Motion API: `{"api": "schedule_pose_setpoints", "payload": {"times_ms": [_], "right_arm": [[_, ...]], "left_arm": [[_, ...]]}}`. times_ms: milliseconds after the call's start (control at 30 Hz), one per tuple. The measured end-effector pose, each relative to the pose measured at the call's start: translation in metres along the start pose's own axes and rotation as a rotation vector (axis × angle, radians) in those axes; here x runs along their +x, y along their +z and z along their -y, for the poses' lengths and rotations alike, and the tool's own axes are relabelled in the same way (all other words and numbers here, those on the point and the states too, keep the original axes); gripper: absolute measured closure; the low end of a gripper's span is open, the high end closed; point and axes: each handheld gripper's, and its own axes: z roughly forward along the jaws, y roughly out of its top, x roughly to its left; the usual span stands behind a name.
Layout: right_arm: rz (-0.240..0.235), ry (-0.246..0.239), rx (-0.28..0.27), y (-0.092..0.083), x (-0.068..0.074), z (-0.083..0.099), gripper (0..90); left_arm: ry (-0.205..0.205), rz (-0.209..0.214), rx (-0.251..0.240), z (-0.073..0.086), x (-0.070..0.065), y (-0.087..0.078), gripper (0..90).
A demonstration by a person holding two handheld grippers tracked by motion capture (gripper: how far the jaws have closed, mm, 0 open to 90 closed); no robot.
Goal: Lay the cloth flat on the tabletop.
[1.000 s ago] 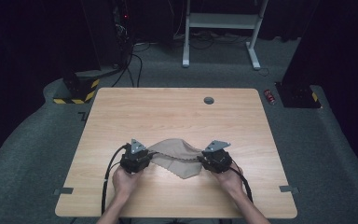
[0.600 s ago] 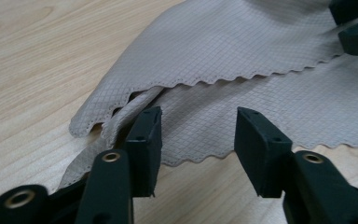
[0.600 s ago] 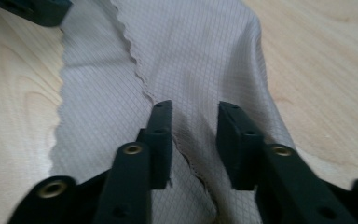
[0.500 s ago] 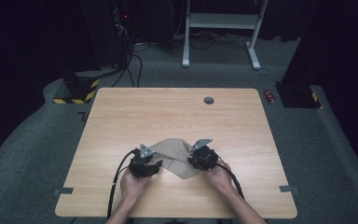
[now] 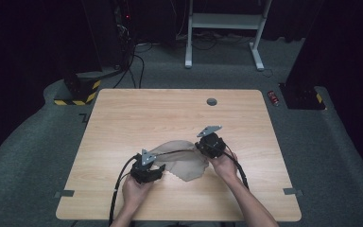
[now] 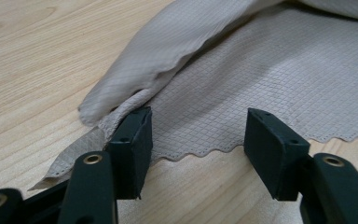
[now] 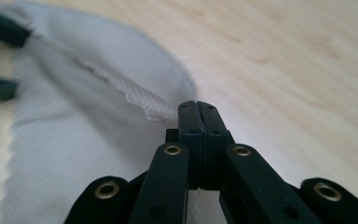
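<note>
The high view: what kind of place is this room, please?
Probably a lab or recording workspace: a wooden table stands alone on grey carpet, with cables on the floor, dark equipment behind and a white desk frame.

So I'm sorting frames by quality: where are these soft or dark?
High view: table evenly lit, the room around it nearly black. Left gripper view: cloth weave sharp, jaw bases at the bottom soft. Right gripper view: cloth and wood smeared, its far left edge washed pale, jaws fairly crisp.
</note>
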Motion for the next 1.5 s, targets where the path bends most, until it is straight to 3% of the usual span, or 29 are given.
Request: {"api": "schedule_pose_setpoints", "payload": {"times_ms": [167, 267, 400, 467, 567, 700, 800, 900, 1000, 1133, 1233, 1333, 1400, 1500], "right_arm": [[0.043, 0.024, 0.015, 0.012, -0.02, -0.019, 89.6], [0.085, 0.068, 0.035, 0.025, -0.035, -0.028, 89.6], [0.094, 0.107, 0.067, 0.037, -0.044, -0.024, 89.1], [0.065, 0.136, 0.078, 0.042, -0.047, -0.02, 88.7], [0.043, 0.128, 0.047, 0.036, -0.044, -0.02, 83.9], [0.028, 0.115, -0.03, 0.011, -0.038, -0.021, 74.5], [0.017, 0.093, -0.059, -0.004, -0.031, -0.013, 73.0], [0.011, 0.072, -0.041, -0.012, -0.023, 0.005, 72.5], [0.019, 0.066, 0.001, -0.007, -0.018, 0.022, 69.4], [0.042, 0.11, 0.033, 0.007, -0.023, 0.034, 63.2], [0.07, 0.145, 0.059, 0.02, -0.032, 0.034, 70.8], [0.109, 0.161, 0.058, 0.029, -0.043, 0.033, 85.6], [0.156, 0.133, 0.073, 0.032, -0.045, 0.027, 87.7], [0.166, 0.16, 0.075, 0.035, -0.051, 0.022, 85.4]], "left_arm": [[0.004, 0.002, 0.005, 0.0, 0.0, 0.0, 39.8], [0.006, 0.004, 0.006, 0.0, 0.0, 0.0, 38.8], [0.003, 0.005, 0.003, 0.0, 0.0, 0.0, 38.5], [0.006, 0.005, 0.004, 0.0, 0.0, 0.0, 38.4], [0.007, 0.005, 0.006, 0.0, 0.0, 0.0, 38.4], [0.007, 0.005, 0.006, 0.0, 0.0, 0.0, 38.4], [0.005, 0.006, 0.003, 0.0, 0.0, 0.0, 38.4], [0.007, 0.006, 0.004, 0.0, 0.0, 0.0, 38.3], [0.007, 0.006, 0.004, 0.0, 0.0, 0.0, 38.3], [0.004, 0.006, 0.004, 0.0, 0.0, 0.0, 38.3], [0.004, 0.006, 0.004, 0.0, 0.0, 0.0, 38.3], [0.007, 0.005, 0.004, 0.0, 0.0, 0.0, 38.4], [0.004, 0.005, 0.004, 0.0, 0.0, 0.0, 38.4], [0.004, 0.003, 0.004, 0.0, 0.0, 0.0, 38.4]]}}
